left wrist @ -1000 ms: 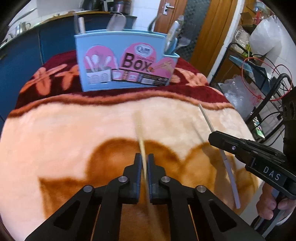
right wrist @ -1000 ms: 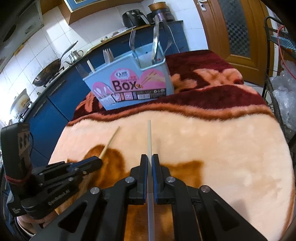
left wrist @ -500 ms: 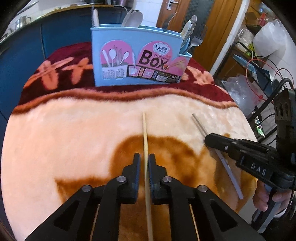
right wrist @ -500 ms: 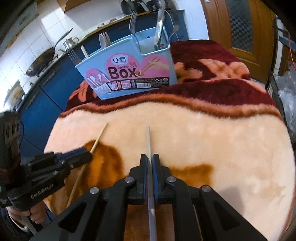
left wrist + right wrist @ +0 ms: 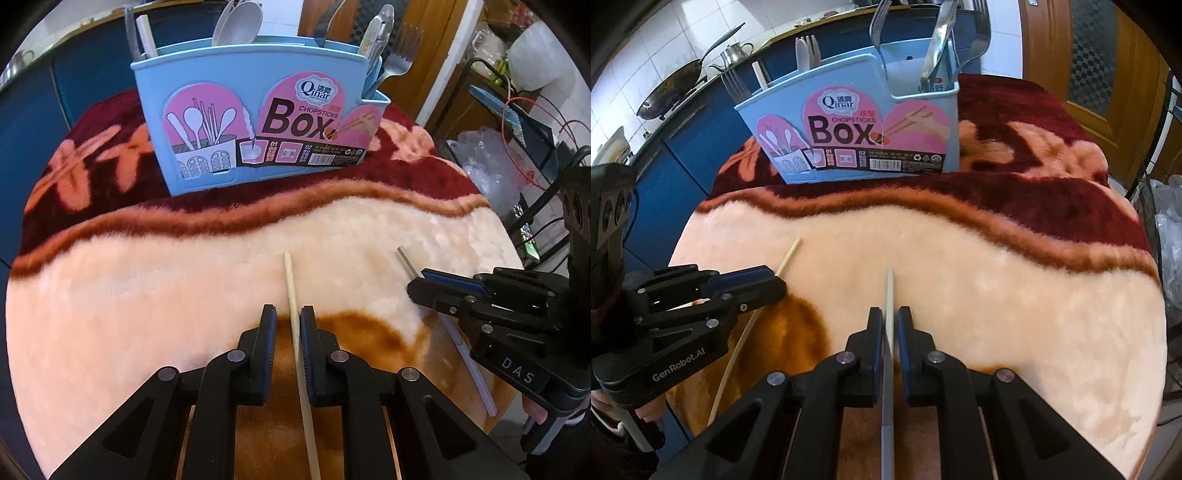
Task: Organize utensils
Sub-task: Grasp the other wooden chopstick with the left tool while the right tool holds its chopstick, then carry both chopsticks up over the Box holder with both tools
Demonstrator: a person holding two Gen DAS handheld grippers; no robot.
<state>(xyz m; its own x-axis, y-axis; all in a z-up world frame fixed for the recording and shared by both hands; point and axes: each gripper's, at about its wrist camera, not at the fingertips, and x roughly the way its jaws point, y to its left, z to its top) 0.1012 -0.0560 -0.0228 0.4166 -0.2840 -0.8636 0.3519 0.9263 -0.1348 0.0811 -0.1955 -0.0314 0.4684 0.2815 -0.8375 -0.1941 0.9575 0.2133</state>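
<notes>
– Plush peach-and-maroon blanket (image 5: 147,277) covers the counter. Where's your left gripper (image 5: 287,321)?
– Bottom centre of its own view. Your jaws stand slightly spread, and the wooden chopstick (image 5: 291,288) lies loose between them on the blanket.
– And your right gripper (image 5: 888,321)?
– Much the same: jaws a little apart, with the white chopstick (image 5: 889,291) between them, not pinched. The blue chopsticks box (image 5: 258,122) stands upright at upper centre, already holding spoons and forks.
</notes>
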